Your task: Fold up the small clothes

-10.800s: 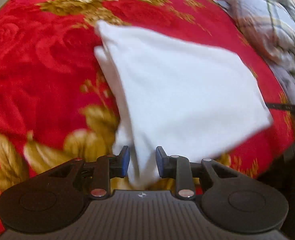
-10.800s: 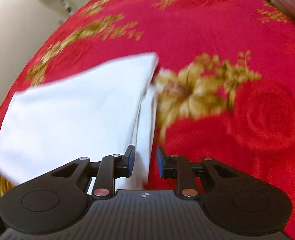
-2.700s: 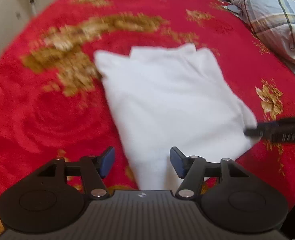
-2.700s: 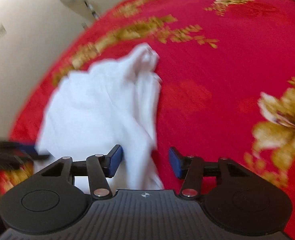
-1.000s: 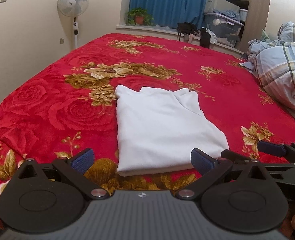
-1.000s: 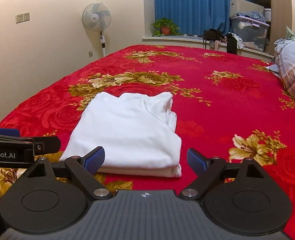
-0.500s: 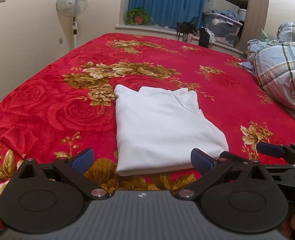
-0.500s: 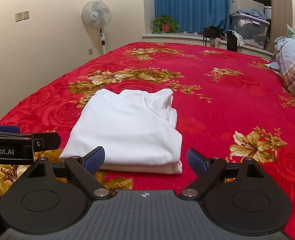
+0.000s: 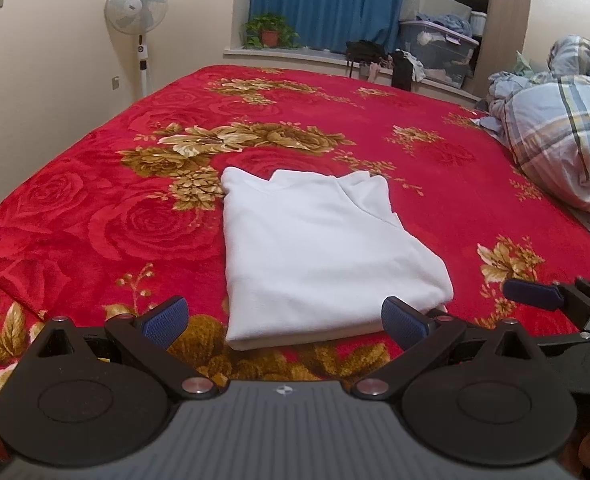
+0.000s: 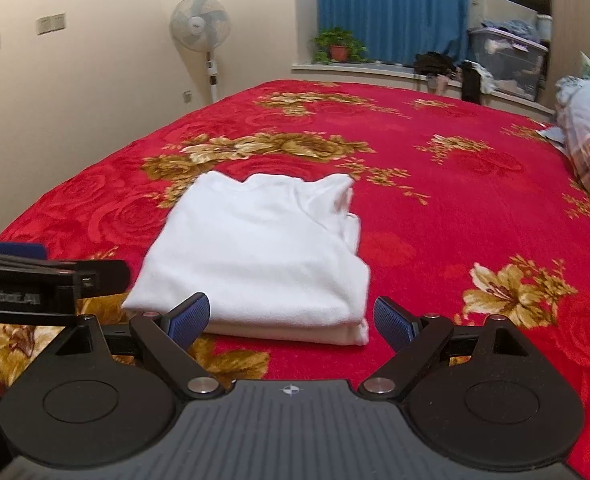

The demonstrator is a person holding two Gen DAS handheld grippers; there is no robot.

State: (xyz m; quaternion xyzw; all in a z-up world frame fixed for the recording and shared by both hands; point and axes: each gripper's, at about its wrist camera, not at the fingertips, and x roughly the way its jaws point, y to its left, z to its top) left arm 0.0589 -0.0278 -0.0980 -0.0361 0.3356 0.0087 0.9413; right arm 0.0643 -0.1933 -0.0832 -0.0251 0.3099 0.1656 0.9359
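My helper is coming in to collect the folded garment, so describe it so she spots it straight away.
Look at the big bed under the red blanket with gold flowers. On its near half lies the white folded garment, a flat rectangle. It is the only plain white thing there; the plaid quilt is heaped at the far right.

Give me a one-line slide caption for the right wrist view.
Open right gripper hovers before a folded white garment on a red floral bedspread, open left gripper alongside.

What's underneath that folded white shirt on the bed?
The white shirt lies on the red floral blanket. Only its own folded layers show at the near edge; anything beneath is covered.
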